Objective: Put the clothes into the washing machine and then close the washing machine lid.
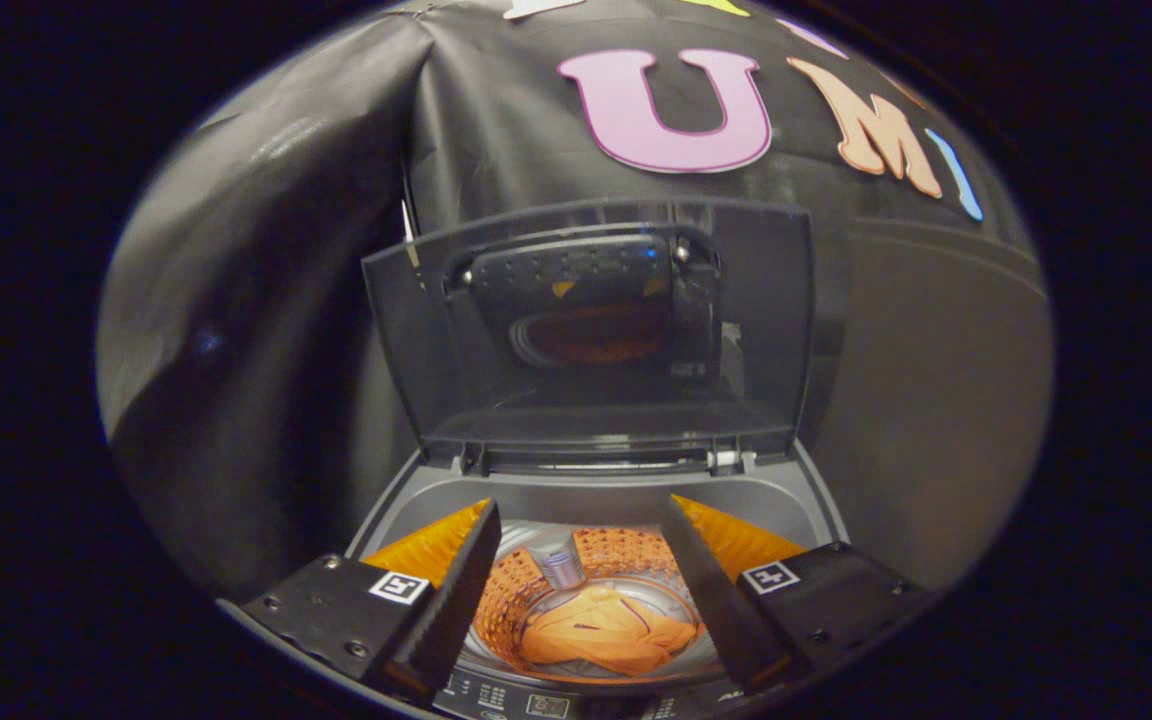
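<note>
Now, gripper view:
Washing machine: the top-loading washing machine is the landmark; all places below are told from it. The gripper looks down on it from above its front edge.
Lid: the lid stands open and upright at the back of the machine, on its hinges. It is dark and see-through, and the inside of the drum is mirrored in it.
Drum: the drum is open to the top, and its wall has many small holes.
Clothes: one orange garment lies crumpled on the bottom of the drum, toward the front. I see no other clothes outside the machine.
Centre part: a small ribbed grey piece is in the drum, behind the garment. What it is I cannot tell.
Control panel: the control panel is on the front edge of the machine, below the drum opening.
Gripper: the gripper hangs over the drum opening with its fingers wide apart. Nothing is between them; the garment lies far below them and they do not touch it.
Step in hand: I judge the loading is done, because the garment is inside and the claw is empty. What is left is to close the lid.
Next move: the gripper should go up and back to the top edge of the lid, then bring it forward and down over the opening. The lid is smooth, so a push from behind its edge seems safer than a pinch.
</note>
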{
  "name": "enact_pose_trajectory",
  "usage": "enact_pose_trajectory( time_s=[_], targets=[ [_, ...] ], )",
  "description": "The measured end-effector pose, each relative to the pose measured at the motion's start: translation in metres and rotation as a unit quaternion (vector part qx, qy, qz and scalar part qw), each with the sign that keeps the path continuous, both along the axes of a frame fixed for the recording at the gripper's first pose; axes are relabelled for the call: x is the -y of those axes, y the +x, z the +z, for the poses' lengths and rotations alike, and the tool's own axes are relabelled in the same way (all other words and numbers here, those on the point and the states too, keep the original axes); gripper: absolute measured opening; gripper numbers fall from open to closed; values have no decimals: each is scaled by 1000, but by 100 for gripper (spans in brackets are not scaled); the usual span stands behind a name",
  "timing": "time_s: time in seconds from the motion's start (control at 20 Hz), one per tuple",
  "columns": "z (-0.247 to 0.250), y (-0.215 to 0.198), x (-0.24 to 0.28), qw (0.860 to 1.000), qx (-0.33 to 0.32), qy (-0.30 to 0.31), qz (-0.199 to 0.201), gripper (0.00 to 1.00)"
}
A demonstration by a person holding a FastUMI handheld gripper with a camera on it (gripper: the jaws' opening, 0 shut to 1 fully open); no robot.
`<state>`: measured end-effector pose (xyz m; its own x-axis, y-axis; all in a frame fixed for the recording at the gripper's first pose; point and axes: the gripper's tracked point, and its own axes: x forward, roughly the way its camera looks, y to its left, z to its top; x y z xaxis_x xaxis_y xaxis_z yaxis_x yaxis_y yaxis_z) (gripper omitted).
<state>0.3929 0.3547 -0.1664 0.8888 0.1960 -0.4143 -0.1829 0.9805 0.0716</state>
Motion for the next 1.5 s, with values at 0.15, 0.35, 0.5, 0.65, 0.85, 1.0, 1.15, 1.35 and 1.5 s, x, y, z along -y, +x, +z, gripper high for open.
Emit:
enact_pose_trajectory(
  time_s=[0.15,0.35,0.5,0.65,0.85,1.0,1.15,1.35,1.5],
  targets=[
    [33,2,-5,999,43,-26,7,98],
    [94,8,-23,994,108,-30,20,97],
    [135,11,-32,988,148,-36,21,97],
    [172,19,-42,984,178,-19,20,97],
    [207,40,-41,978,209,8,-4,97],
    [235,59,-35,972,231,39,-23,96],
    [249,86,-14,965,250,43,-63,96],
    [244,124,2,958,264,38,-109,96],
    [216,146,-10,968,232,16,-98,96]
  ],
)
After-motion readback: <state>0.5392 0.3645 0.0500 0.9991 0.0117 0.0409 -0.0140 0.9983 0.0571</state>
